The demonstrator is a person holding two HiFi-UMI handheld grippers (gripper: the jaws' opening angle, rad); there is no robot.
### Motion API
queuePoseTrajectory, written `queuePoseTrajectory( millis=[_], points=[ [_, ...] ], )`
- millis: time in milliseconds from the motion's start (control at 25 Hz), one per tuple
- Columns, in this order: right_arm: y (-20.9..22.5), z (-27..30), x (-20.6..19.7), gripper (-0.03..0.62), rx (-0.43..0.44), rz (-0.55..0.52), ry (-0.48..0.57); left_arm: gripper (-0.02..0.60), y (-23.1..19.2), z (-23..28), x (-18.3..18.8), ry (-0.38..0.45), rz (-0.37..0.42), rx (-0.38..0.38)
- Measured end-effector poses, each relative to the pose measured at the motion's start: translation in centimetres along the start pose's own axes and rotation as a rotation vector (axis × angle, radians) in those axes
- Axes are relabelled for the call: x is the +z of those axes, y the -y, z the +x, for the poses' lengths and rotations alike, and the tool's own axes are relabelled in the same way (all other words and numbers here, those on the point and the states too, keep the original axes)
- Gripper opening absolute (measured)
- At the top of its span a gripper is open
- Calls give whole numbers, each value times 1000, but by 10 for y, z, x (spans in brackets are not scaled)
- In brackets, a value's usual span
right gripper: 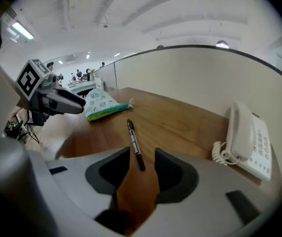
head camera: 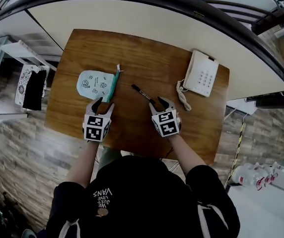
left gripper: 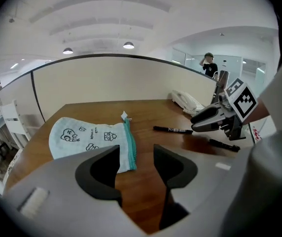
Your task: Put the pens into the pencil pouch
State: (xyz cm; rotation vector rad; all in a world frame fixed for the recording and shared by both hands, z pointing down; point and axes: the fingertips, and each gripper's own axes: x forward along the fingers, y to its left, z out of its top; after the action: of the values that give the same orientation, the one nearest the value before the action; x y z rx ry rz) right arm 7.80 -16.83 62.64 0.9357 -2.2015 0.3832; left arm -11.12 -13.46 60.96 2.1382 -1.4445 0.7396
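Ceiling lights (left gripper: 128,45) are lighting everything evenly, fisheye is bending the edges, and close-up fingers (right gripper: 106,174) are looking soft.

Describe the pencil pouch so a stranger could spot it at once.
On the wooden table, look at the left half, just ahead of the left gripper. The pouch lies flat there: pale blue cloth with small cartoon prints and a teal zipper edge, unlike the slim black pen and white telephone to its right.
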Motion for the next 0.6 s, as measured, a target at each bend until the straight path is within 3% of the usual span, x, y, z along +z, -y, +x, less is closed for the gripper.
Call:
queuePoseTrajectory(
  millis=[600],
  points=[
    [-1,26,-10,108,0,-4,-64,201,-6,48,-7,-131,146,-48]
  ],
)
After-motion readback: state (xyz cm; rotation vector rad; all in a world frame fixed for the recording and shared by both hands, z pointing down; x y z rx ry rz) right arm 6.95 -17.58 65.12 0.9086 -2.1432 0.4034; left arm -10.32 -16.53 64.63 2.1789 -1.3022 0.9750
